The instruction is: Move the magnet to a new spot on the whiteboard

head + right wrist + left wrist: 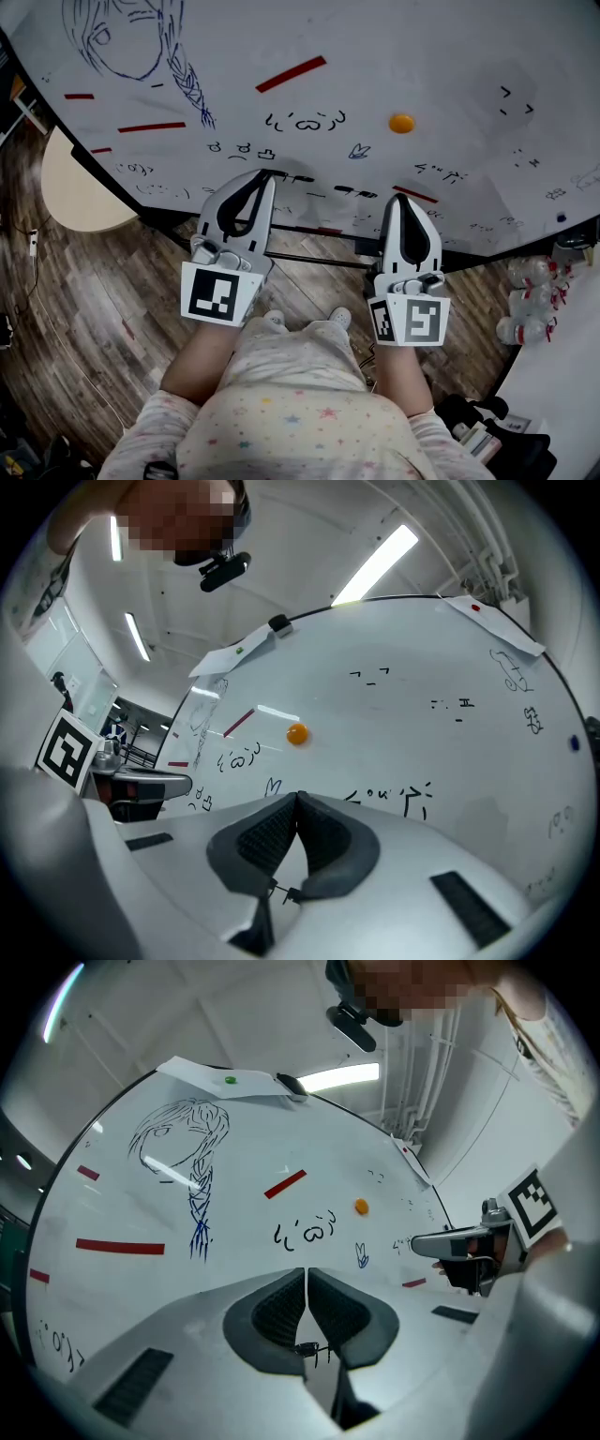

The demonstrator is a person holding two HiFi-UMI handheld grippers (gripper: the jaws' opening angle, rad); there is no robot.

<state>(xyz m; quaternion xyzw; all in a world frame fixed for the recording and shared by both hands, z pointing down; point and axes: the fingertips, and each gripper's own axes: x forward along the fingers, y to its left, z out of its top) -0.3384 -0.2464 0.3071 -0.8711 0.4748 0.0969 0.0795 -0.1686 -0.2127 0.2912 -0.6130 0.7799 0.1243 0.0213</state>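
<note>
The magnet [401, 123], a small orange disc, sits on the whiteboard [450, 56] in its lower middle. It is just right of a scribbled face [305, 122] and below and right of a slanted red strip [291, 74]. Both grippers are held low by the board's bottom edge, tips aimed up at it. The left gripper [265, 175] has its jaws pressed together with nothing between them, and the right gripper [403, 197] is likewise closed and empty. From the right gripper the magnet lies almost straight ahead and up the board, right over the jaw tips in the right gripper view. From the left gripper it lies up and well off to the right, past the scribbled face, so the right one is plainly nearer. Being round, the magnet has no long axis, and a pinch across its rim would serve from any angle. Whether this is the spot it is to leave or the spot it was to reach cannot be told. A lone disc on the board above two closed, empty grippers fits either. The widest bare white lies above and to the right of the magnet, broken only by a few small marks [516, 98] at upper right. More small marks [436, 171] sit just below it. To the left the board is crowded with the face, red strips and a girl sketch [131, 37]. The board's dark lower edge [112, 178] runs close by the gripper tips and is the nearest thing to clear.
</note>
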